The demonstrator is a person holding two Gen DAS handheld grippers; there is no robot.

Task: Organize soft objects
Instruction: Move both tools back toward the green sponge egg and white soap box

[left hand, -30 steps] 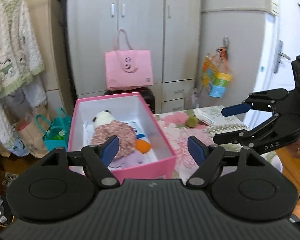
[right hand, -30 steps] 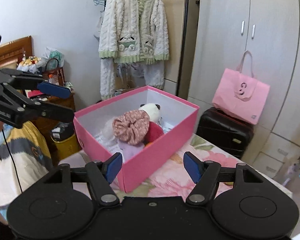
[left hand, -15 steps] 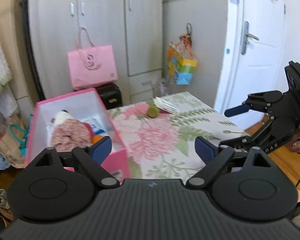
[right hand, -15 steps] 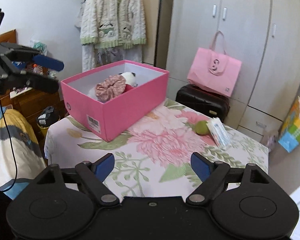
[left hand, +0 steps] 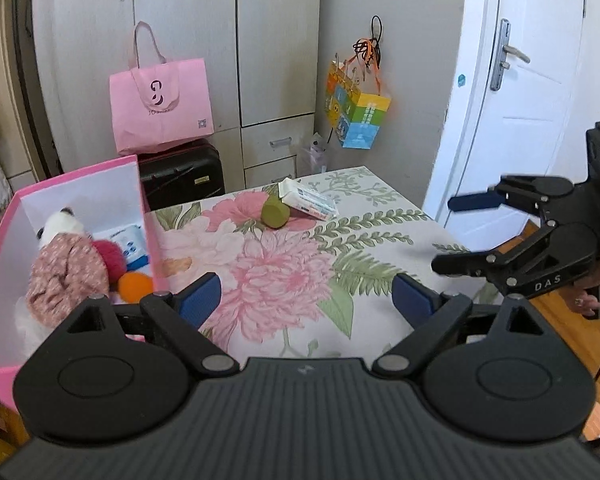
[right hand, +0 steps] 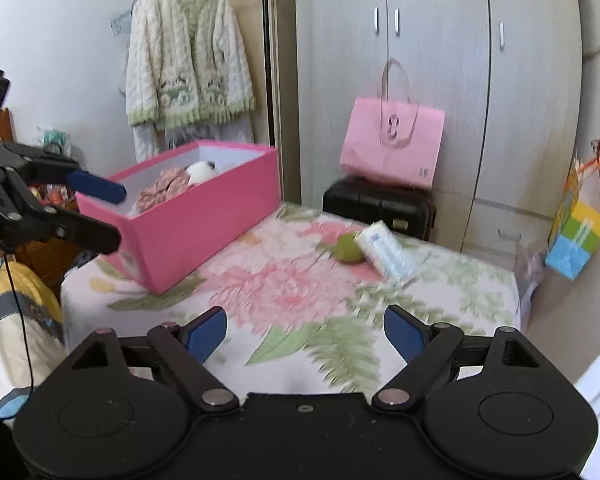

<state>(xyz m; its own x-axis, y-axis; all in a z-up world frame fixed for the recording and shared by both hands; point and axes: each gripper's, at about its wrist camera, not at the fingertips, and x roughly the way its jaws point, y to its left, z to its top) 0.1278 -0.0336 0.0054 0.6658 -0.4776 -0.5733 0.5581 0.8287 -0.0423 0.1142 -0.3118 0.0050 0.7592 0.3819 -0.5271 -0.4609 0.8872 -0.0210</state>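
Note:
An open pink box (left hand: 72, 176) stands on the left of the flowered table (left hand: 300, 264). It holds a plush toy in floral cloth (left hand: 66, 272), a red ball (left hand: 110, 254) and an orange ball (left hand: 134, 286). A green soft object (left hand: 275, 211) lies at the table's far side against a tissue pack (left hand: 308, 200). My left gripper (left hand: 306, 298) hangs open and empty over the near table edge, right of the box. My right gripper (right hand: 304, 328) is open and empty too, and shows at the right in the left wrist view (left hand: 460, 234).
Behind the table a pink tote bag (left hand: 160, 104) sits on a black suitcase (left hand: 180, 172) before grey wardrobes. A colourful bag (left hand: 356, 114) hangs beside a white door (left hand: 520, 100). A knitted cardigan (right hand: 188, 68) hangs on the left wall. A hand (left hand: 588, 300) holds the right gripper.
Both grippers have drawn back from over the pink box and swung right toward the table's middle. Their jaws stand wider than a second ago. The box has slid to the left of both views.

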